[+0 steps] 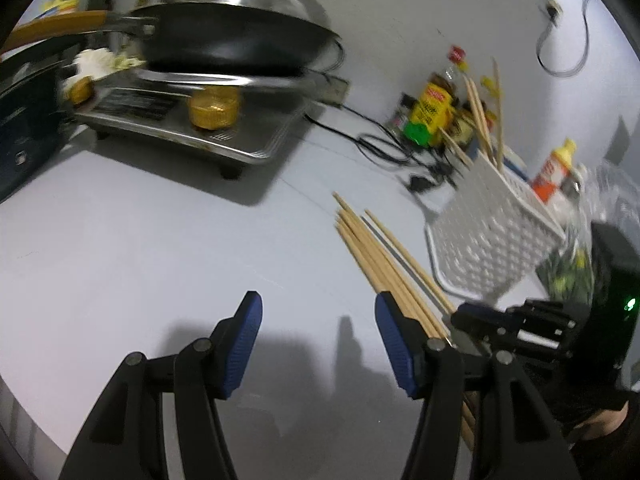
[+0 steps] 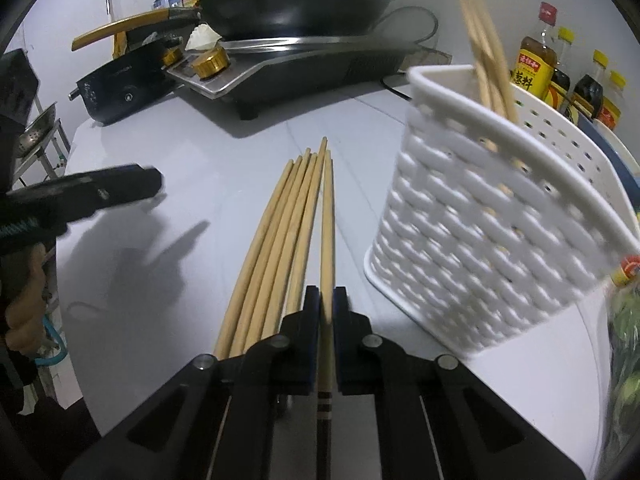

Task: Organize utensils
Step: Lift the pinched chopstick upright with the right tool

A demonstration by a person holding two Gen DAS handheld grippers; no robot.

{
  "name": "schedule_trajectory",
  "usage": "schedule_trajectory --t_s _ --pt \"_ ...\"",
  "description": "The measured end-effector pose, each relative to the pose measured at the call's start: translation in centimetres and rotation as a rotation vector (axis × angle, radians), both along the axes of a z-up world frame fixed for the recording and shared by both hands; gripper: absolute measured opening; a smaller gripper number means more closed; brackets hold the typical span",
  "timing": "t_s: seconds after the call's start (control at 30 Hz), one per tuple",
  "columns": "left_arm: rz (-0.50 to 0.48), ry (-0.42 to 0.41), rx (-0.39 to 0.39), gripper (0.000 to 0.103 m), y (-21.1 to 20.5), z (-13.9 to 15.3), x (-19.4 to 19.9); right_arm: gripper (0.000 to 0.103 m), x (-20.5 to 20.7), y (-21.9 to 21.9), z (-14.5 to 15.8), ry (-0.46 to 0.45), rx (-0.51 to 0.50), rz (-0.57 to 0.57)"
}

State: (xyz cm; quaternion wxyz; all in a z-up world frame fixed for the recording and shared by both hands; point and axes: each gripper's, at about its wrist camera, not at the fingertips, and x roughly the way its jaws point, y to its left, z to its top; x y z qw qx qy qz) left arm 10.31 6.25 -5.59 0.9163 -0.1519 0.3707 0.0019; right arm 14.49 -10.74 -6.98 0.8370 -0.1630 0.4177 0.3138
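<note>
Several wooden chopsticks (image 2: 280,236) lie side by side on the white table (image 2: 192,168). My right gripper (image 2: 327,294) is shut on the rightmost chopstick (image 2: 328,208), which runs straight out between its blue pads. To the right stands a white perforated holder (image 2: 480,240), tilted, with a few chopsticks (image 2: 484,52) sticking up from it. In the left wrist view my left gripper (image 1: 318,312) stands open over bare table, its right pad beside the lying chopsticks (image 1: 380,252); nothing is between its fingers. The holder (image 1: 492,232) and the right gripper (image 1: 516,328) sit at its right.
A stove (image 2: 304,68) with a black lidded pan (image 2: 296,8) fills the back of the table, a dark appliance (image 2: 120,88) to its left. Sauce bottles (image 2: 536,64) line the wall at the right. A black cord (image 1: 380,140) lies behind the holder. Green leaves in a bag (image 2: 624,340) sit far right.
</note>
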Motion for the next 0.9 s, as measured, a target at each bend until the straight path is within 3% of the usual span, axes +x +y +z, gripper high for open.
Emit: schedule_trajectory --t_s 0.13,0.4,0.63,0.9 --pt "-0.071 0.031 0.032 0.059 -3.0 -0.4 0.9 0.006 -0.6 -1.5 0.1 0.004 0.024 -0.003" --pt "-0.123 0.104 0.149 0.059 -6.4 -1.7 2.6 0.006 -2.7 -4.7 -0.3 0.018 0.055 0.03" --pt "-0.16 0.127 0.315 0.061 -7.9 -1.7 3.0 0.006 -2.7 -5.6 -0.7 0.026 0.071 0.052" --pt "-0.171 0.165 0.314 0.061 -6.9 -2.1 2.6 0.006 -2.3 -5.3 -0.7 0.025 0.061 0.078"
